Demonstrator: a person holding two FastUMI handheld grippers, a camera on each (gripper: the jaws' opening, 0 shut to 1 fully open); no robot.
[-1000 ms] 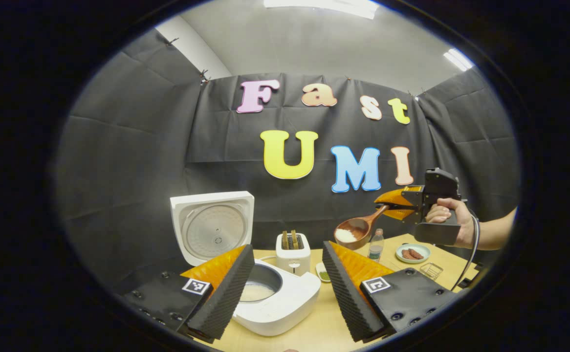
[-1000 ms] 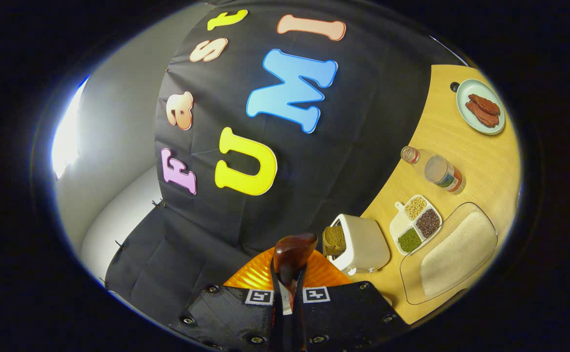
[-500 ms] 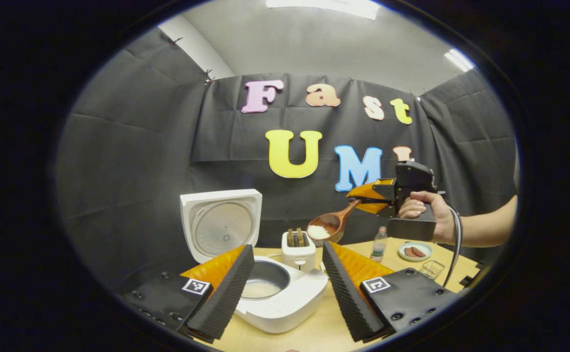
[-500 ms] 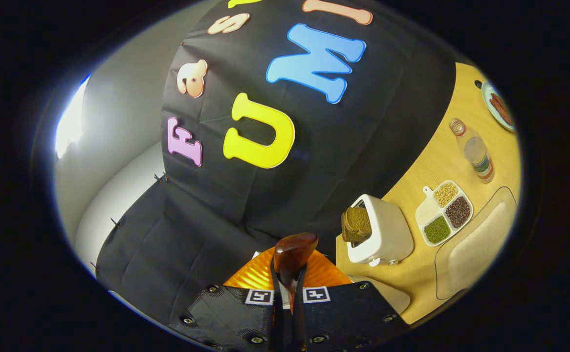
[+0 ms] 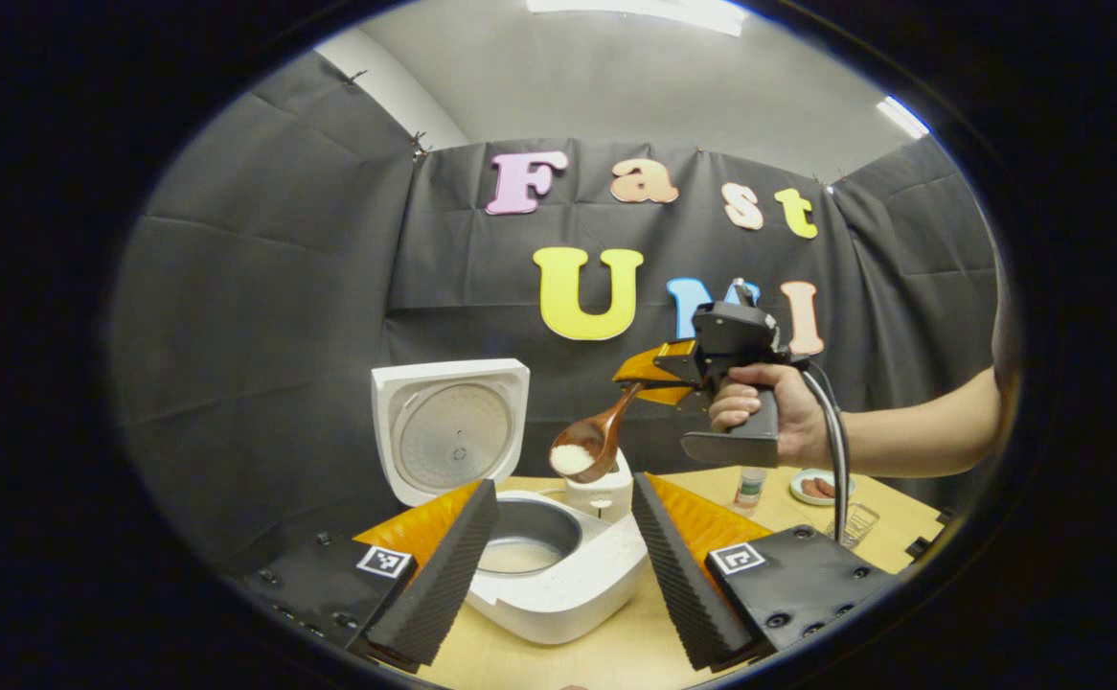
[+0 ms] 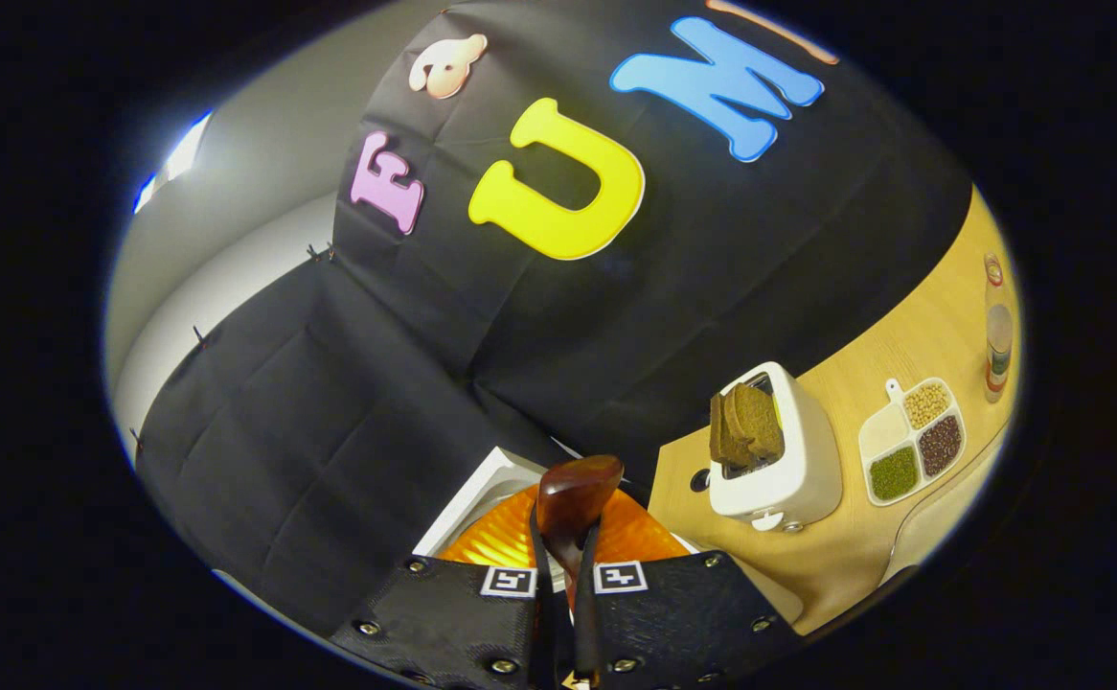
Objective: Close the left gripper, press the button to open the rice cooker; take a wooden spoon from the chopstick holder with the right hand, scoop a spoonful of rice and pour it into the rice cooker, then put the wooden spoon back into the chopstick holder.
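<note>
Where visible: one wooden spoon (image 5: 599, 437), two bread slices (image 6: 748, 424).

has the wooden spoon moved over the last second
Yes. In the left gripper view the wooden spoon has travelled left, from near the bottle toward the rice cooker.

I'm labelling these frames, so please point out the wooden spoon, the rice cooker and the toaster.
wooden spoon (image 5: 585, 450): left gripper view, on its bowl holding rice.
rice cooker (image 5: 573, 585): left gripper view, on the white body's front rim.
toaster (image 6: 788, 460): right gripper view, on its white side.
</note>
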